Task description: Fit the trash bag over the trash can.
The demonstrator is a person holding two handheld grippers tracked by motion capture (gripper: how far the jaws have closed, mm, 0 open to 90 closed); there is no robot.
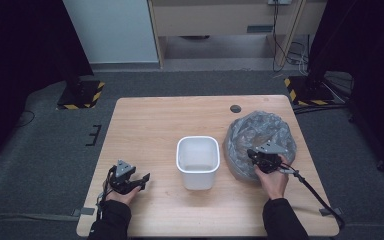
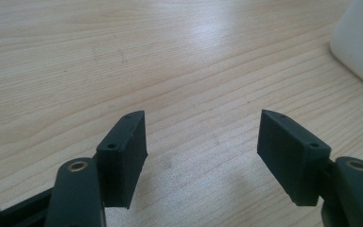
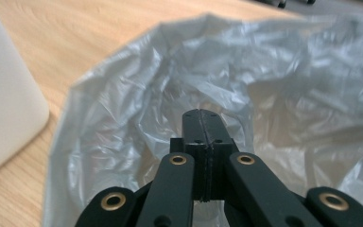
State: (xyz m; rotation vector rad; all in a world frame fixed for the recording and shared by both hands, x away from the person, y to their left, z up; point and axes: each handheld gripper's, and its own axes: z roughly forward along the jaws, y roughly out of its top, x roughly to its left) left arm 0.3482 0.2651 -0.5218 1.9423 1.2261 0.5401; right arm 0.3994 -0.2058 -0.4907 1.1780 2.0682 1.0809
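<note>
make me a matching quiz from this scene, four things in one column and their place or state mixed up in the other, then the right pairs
1. bin
2. bag
3. left gripper
4. right gripper

a. jaws shut at the crumpled plastic
b. white, at the table's middle
c. jaws open over bare wood
d. grey and translucent, at the table's right

Pairs: 1-b, 2-d, 3-c, 4-a

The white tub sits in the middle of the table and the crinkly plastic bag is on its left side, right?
Not quite. The white tub is in the middle of the table, but the crinkly plastic bag lies on its right side, as the high view shows.
</note>
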